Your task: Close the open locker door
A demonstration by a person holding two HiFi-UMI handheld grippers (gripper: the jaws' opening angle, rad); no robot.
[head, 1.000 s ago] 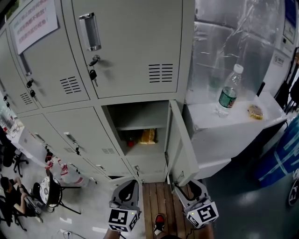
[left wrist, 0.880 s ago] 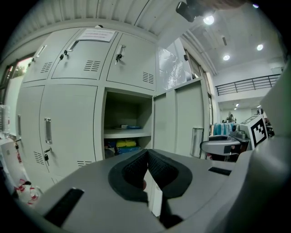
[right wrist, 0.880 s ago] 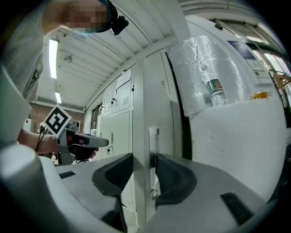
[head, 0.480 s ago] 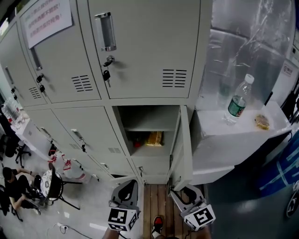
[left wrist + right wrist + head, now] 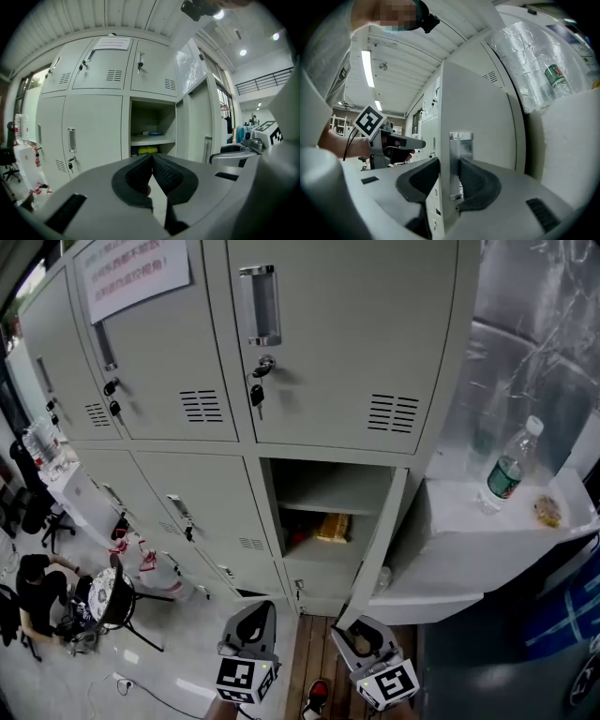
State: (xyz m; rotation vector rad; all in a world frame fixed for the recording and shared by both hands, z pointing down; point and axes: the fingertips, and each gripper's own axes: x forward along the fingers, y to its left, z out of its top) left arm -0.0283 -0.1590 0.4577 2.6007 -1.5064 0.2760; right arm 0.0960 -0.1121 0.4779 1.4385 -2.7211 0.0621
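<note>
Slippage | your right gripper (image 5: 361, 641) is closing on slick locker door (image 5: 478, 117) between its fingers; left gripper (image 5: 152, 157) is idling, pinched together

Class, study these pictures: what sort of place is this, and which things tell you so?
Probably a workplace locker area: a bank of grey metal lockers with keys hanging in their locks, a paper notice stuck on one door, and a chair on the floor nearby.
</note>
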